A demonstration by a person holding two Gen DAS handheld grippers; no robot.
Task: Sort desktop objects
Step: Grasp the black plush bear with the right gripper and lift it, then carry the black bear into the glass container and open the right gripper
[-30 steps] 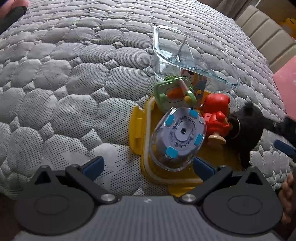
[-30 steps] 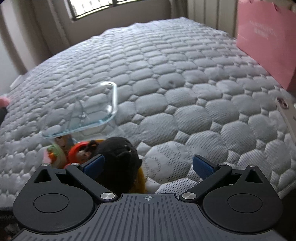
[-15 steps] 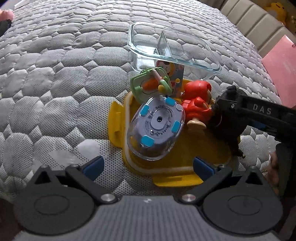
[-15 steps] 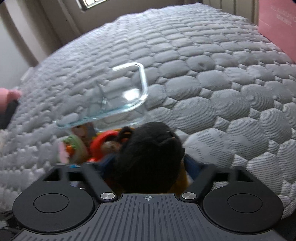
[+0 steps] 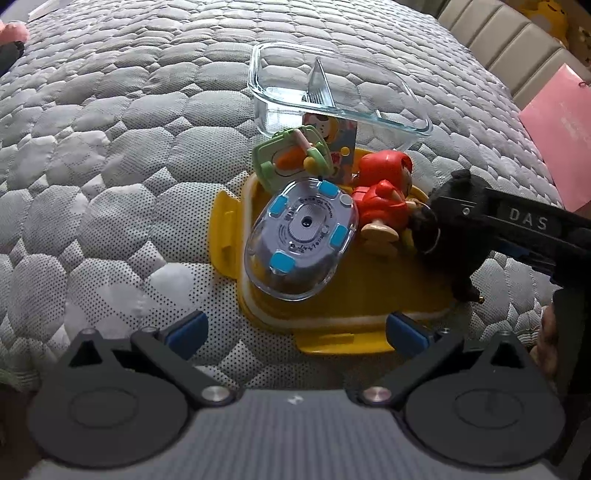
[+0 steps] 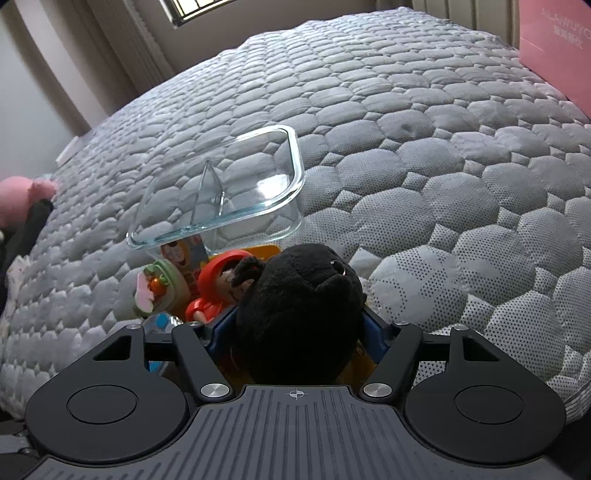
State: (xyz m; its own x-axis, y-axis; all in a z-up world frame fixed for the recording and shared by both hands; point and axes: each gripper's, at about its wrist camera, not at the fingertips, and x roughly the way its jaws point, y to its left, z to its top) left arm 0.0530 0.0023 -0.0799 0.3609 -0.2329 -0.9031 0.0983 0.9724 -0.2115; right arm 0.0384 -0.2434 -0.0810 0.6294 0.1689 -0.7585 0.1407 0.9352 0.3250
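One glass dish (image 5: pixel 340 92), split by one divider into two compartments. One yellow lid (image 5: pixel 354 295). On the lid, five things: one clear mouse (image 5: pixel 301 236) with four blue pads on its underside, one green toy (image 5: pixel 291 157), one red figure (image 5: pixel 384 192), one picture card (image 5: pixel 338 133) and one black plush (image 6: pixel 299 310). One pink bag (image 5: pixel 557 136) at the bed's edge. Two grippers, two jaws each.

A grey quilted mattress cover (image 6: pixel 424 155) with a honeycomb stitch fills most of both views. A pink paper bag (image 6: pixel 557 48) stands at its far right edge, near a beige padded headboard (image 5: pixel 506 48). A pink soft toy (image 6: pixel 18 195) lies at the left edge, below a window (image 6: pixel 199 9).
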